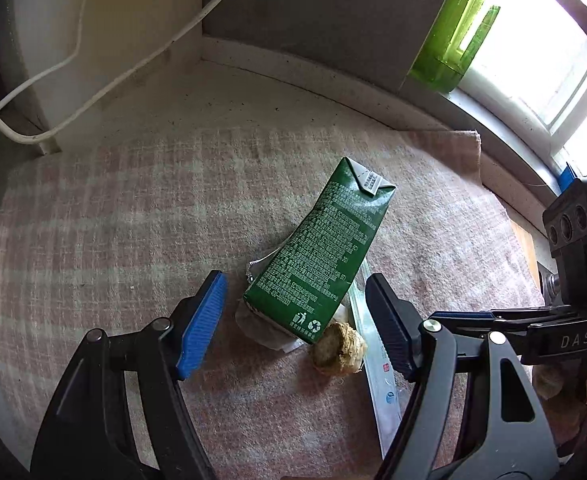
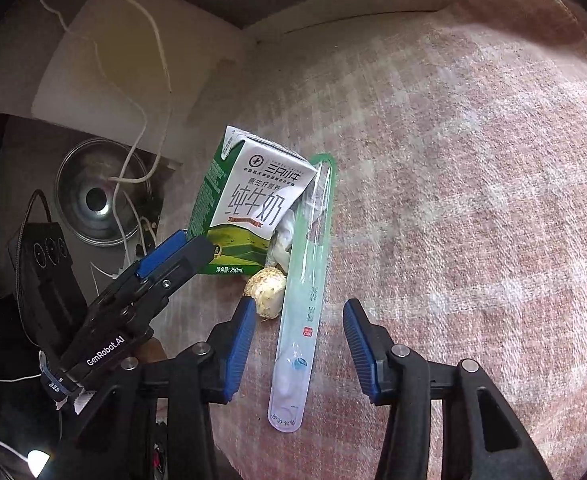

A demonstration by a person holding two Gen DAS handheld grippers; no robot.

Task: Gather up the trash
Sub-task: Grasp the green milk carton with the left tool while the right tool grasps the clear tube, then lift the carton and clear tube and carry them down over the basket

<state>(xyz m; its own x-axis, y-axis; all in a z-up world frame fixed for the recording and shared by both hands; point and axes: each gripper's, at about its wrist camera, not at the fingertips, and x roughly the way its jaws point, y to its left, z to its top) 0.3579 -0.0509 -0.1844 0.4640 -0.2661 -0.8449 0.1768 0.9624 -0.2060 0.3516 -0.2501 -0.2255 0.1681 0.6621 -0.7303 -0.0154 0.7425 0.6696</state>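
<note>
The milk carton (image 1: 325, 256) lies on its side on the pink checked cloth (image 1: 113, 220) covering the surface; it serves as the landmark. Against its lower edge sit a crumpled tissue (image 2: 283, 236), a pale lumpy food scrap (image 2: 267, 290), and a long clear plastic sleeve (image 2: 303, 300) running alongside it. The left claw (image 1: 295, 304) is released, its blue pads either side of the carton's bottom end without touching. The right claw (image 2: 295, 344) is also released, straddling the sleeve near its rounded end, pads apart from it. The carton looks light and likely empty, with stiff walls that may dent; grip across its narrow faces. The sleeve looks thin, slippery and flat, so pinch its edges firmly.
</note>
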